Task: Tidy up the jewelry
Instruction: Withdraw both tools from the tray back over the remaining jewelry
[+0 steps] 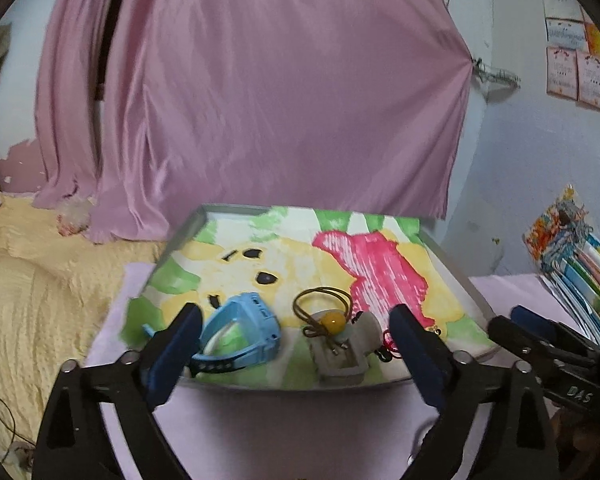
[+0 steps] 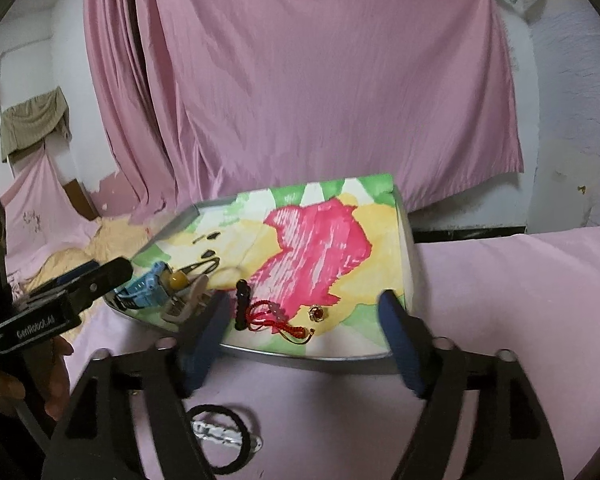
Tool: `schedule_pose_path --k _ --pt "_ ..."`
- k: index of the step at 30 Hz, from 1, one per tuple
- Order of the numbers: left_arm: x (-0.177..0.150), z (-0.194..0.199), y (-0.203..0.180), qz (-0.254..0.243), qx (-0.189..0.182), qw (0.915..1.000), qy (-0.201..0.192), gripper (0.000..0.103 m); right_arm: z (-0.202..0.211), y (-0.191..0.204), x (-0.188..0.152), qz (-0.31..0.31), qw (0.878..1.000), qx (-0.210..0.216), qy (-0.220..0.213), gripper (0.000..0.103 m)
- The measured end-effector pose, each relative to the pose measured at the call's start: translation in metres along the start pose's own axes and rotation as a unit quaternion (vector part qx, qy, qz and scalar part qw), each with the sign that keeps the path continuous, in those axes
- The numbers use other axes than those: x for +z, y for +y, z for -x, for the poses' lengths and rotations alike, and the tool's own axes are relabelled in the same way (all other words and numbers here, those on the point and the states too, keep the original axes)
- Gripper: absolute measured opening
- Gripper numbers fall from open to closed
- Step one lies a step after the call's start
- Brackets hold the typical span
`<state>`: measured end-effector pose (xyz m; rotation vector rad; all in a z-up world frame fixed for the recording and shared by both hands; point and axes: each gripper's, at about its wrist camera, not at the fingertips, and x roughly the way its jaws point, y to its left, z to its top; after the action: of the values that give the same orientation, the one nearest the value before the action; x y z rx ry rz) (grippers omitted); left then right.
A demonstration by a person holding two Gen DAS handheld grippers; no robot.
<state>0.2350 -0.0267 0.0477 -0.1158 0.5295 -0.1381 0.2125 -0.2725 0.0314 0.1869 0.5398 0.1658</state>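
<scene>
A metal tray [image 1: 456, 276] [image 2: 405, 248] lined with a painted cloth sits on the pink-covered surface. On it lie a blue watch [image 1: 240, 332] [image 2: 142, 288], a brown cord with a yellow bead [image 1: 332, 320] [image 2: 178, 279], a beige watch [image 1: 346, 350] [image 2: 188, 300], a red braided bracelet [image 2: 272, 316], a black beaded strand [image 2: 242, 300] and a red-stone ring [image 2: 317, 313]. My left gripper [image 1: 300, 356] [image 2: 96, 274] stands open at the tray's near edge, before the watches. The right gripper [image 2: 308, 344] [image 1: 536, 330] is open too, in front of the bracelet and ring. A black hair tie [image 2: 236, 440] and a silver clip [image 2: 224, 434] lie below it.
A pink curtain [image 1: 260, 100] hangs behind the tray. A yellow textured blanket [image 1: 40, 280] lies to the left. Books and papers [image 1: 572, 256] are stacked at the right. A hand [image 2: 56, 380] holds the left gripper.
</scene>
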Motion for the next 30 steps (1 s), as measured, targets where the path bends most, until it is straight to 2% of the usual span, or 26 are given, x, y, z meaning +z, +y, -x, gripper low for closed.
schedule_pose_path --k 2,6,16,25,30 --pt "-0.004 0.011 0.003 0.004 0.005 0.9998 -0.019 0.103 0.009 0.001 -0.002 0.000 1.000 -0.001 -0.015 0.077" --pt "-0.015 0.034 0.009 0.011 0.011 0.9988 -0.047 0.103 0.029 0.006 -0.009 0.011 0.999 -0.004 -0.044 0.094" --pt "-0.040 0.079 0.012 0.002 0.029 0.9951 -0.095 0.103 0.074 0.026 -0.033 0.047 0.994 -0.008 -0.099 0.096" --pt "-0.062 0.103 0.015 -0.005 0.046 0.9935 -0.104 0.103 0.093 0.033 -0.050 0.066 0.992 -0.010 -0.111 0.096" --pt "-0.073 0.108 0.019 -0.006 0.053 0.9936 -0.099 0.103 0.093 0.036 -0.056 0.075 0.993 -0.009 -0.095 0.096"
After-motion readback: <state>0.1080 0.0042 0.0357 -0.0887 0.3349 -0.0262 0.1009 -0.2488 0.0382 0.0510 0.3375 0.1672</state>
